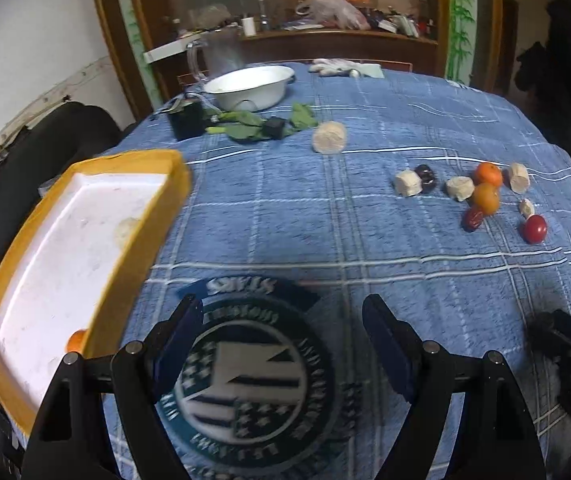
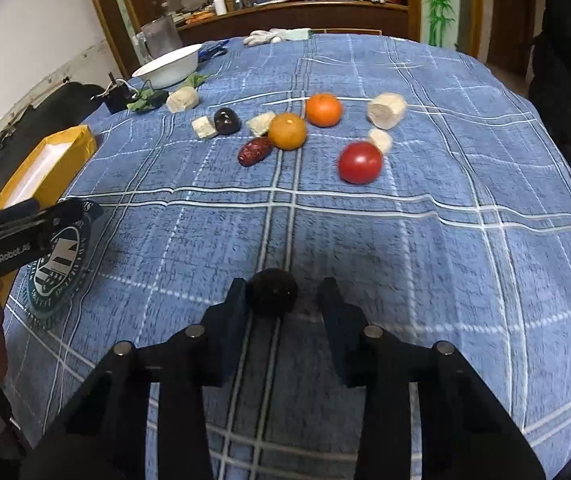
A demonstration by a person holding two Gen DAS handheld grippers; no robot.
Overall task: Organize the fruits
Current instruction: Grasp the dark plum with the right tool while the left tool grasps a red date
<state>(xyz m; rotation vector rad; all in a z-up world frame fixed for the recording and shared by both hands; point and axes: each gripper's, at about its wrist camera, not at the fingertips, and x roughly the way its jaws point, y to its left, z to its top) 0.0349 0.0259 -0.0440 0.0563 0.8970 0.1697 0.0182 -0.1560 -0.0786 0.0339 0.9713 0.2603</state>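
Right wrist view: dark fruit between spread fingers

I see my right tool [image 2: 281, 300] spread apart around a dark fruit [image 2: 271, 291] on the tabletop [image 2: 445, 240]. My left tool [image 1: 281, 332] hangs apart, empty, beside the yellow box [image 1: 85, 240]. Oranges [image 2: 323, 109] and a tomato [image 2: 360, 162] lie farther off.

White wall [image 1: 45, 20], wooden glass-fronted cabinet [image 1: 285, 8], cluttered shelf [image 2: 285, 4]

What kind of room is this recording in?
Probably a home dining room: a table under a blue plaid cloth, a cluttered wooden sideboard behind it, and a white bowl.
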